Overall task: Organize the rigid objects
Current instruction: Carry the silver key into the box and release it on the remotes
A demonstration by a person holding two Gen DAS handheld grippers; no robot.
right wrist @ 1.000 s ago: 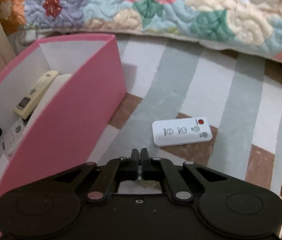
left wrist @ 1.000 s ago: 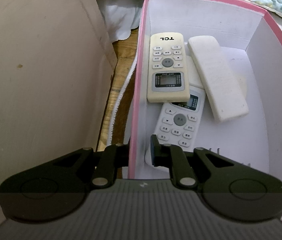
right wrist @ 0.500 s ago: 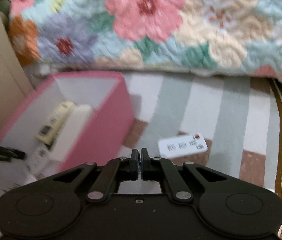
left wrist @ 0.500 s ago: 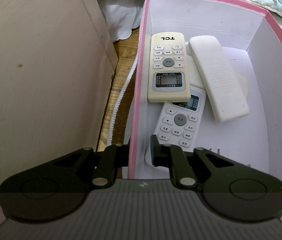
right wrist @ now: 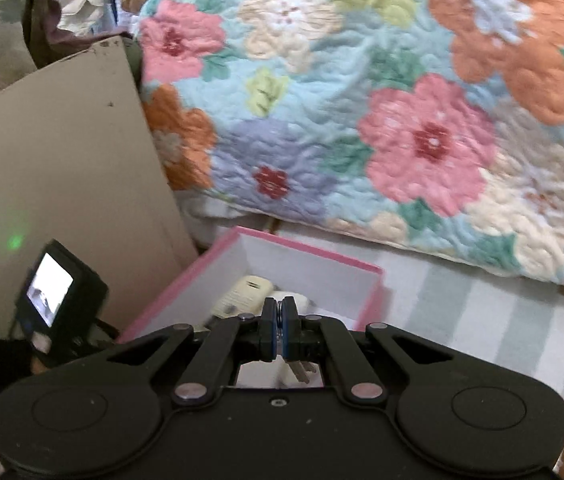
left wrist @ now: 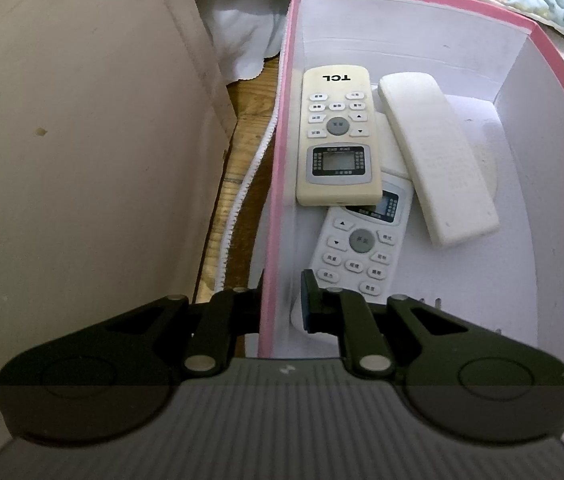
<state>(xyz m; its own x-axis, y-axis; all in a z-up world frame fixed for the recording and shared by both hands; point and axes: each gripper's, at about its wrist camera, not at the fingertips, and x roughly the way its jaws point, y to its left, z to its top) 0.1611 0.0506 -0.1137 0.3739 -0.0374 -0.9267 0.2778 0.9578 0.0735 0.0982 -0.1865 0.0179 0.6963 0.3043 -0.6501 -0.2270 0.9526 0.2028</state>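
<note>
A pink box (left wrist: 278,184) with a white inside holds three remotes: a cream TCL remote (left wrist: 337,136), a white remote (left wrist: 361,248) partly under it, and a cream one face down (left wrist: 437,156). My left gripper (left wrist: 282,296) straddles the box's left wall, one finger outside and one inside, shut on it. In the right wrist view my right gripper (right wrist: 280,334) is shut and empty, raised above the pink box (right wrist: 301,260). The small white remote on the rug is out of view.
A beige panel (left wrist: 82,140) stands left of the box, with wood floor and a white cord (left wrist: 242,192) between. A floral quilt (right wrist: 361,100) hangs behind the box. A striped rug (right wrist: 481,312) lies to its right. The left gripper's camera screen (right wrist: 50,296) shows at left.
My right gripper has risen and tilted up, so the small white remote on the rug has left its view. My left gripper has stayed on the box wall.
</note>
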